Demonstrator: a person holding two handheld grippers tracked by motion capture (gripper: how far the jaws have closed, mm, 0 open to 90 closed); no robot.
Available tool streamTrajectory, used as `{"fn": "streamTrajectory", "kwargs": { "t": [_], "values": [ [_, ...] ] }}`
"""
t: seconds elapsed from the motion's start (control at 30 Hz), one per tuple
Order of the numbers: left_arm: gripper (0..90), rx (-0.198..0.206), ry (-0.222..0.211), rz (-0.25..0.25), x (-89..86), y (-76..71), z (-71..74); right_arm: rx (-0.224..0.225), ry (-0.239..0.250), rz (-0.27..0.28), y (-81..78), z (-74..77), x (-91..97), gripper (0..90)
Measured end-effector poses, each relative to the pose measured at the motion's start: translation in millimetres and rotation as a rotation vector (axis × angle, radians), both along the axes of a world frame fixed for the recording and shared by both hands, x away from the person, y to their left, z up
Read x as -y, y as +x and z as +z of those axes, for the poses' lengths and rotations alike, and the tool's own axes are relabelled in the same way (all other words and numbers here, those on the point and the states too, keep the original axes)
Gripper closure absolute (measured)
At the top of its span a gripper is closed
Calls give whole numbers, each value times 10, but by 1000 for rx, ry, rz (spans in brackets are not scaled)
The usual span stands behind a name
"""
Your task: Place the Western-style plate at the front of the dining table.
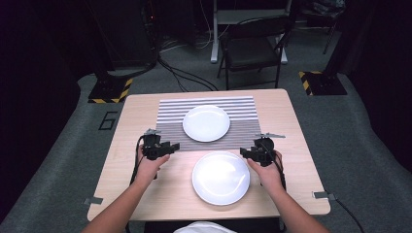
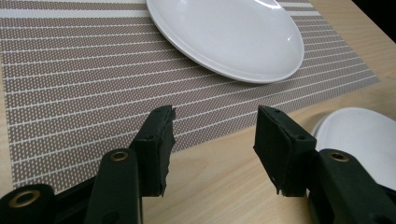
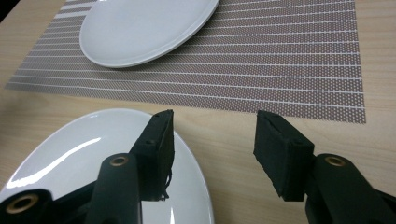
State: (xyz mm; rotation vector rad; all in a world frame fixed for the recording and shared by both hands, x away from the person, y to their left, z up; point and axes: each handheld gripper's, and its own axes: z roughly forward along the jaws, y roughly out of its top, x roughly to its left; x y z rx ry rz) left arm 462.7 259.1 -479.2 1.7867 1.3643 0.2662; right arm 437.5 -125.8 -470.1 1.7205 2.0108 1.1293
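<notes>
High view, near plate: white, round, glossy, bare; it lies on the wooden table between my two hands, close to my edge.
High view, far plate: same white round kind, resting on the striped placemat, apart from the near plate.
High view, my left gripper: left of the near plate, over the placemat's near corner, pointing inward; not touching the plate.
High view, my right gripper: at the near plate's upper right rim, pointing inward; contact cannot be told from here.
High view, surroundings: grey floor, a folding chair beyond the table.
Left gripper view, jaws: standing partly apart with nothing between them; under the gap are bare wood and the placemat's edge.
Left gripper view, plates: the far plate sits on the brown weave ahead; the near plate's rim peeks past my right-hand jaw, clear of it.
Right gripper view, jaws: partly apart, gripping nothing; one jaw hangs over the near plate, the other over bare wood beside the rim.
Right gripper view, extra detail: a bright light streak on the near plate's glaze, and its thin raised rim.
</notes>
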Motion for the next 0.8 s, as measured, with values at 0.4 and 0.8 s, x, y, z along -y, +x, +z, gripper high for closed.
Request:
{"fn": "streamTrajectory", "kwargs": {
  "t": [0.4,0.8],
  "values": [
    [414,23,34,-13,-58,-130,-137,25,-53,-7,-92,-154,74,397],
    [356,-5,65,-55,-20,-97,-241,-25,-83,-8,-33,-341,141,284]
  ]
}}
